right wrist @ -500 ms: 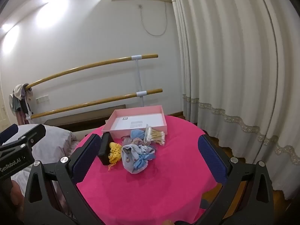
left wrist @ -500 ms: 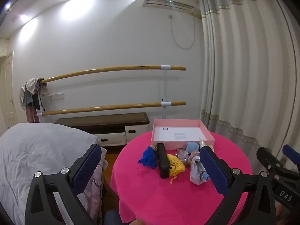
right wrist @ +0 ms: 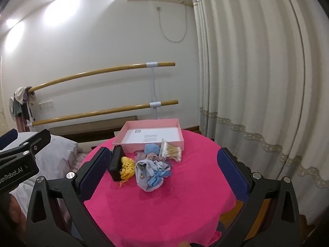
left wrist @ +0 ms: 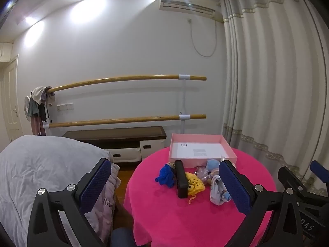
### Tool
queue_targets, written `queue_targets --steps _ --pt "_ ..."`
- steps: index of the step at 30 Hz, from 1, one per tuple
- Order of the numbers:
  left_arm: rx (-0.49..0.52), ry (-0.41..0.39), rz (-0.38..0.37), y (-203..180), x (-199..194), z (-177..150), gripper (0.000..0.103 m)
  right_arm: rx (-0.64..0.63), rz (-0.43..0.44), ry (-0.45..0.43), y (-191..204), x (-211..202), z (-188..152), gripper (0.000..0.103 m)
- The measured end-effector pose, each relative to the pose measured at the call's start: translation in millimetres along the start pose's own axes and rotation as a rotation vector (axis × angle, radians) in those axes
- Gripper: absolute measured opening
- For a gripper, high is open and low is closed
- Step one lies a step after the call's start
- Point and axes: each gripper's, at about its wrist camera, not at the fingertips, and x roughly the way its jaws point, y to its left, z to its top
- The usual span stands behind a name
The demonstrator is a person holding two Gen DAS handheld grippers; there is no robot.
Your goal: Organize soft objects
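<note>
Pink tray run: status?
Left hand-held gripper and right hand-held gripper open, empty. Soft pile on table; shallow pink cardboard tray unfilled. Black rectangular case amid pile.

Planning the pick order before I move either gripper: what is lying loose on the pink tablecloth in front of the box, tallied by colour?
Blue knitted piece: 1
Yellow knitted piece: 1
Light blue soft ball: 1
Printed pale-blue cloth bundle: 1
Beige and translucent small pieces: too tangled to count
Black case: 1
Cotton swab pack: 1
Total: 6 countable things, plus the tangle.
</note>
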Motion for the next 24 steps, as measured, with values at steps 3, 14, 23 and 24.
queue_targets --steps 3,14,23,24 --pt "-0.026 -0.019 0.012 7.4 -9.3 -2.8 0.103 0.005 0.001 0.000 -1.0 -1.9 1.7 0.103" --pt "-0.038 -0.028 0.010 9.3 -13.9 -1.4 0.103 0.009 -0.011 -0.014 -3.1 -5.9 6.0 0.103" --pt "-0.045 -0.019 0.002 11.7 -14.9 -1.1 0.103 0.011 -0.015 -0.019 -2.9 -5.4 4.7 0.103" --pt "-0.047 -0.020 0.001 12.2 -15.2 -1.1 0.103 0.011 -0.016 -0.020 -3.4 -5.6 5.0 0.103"
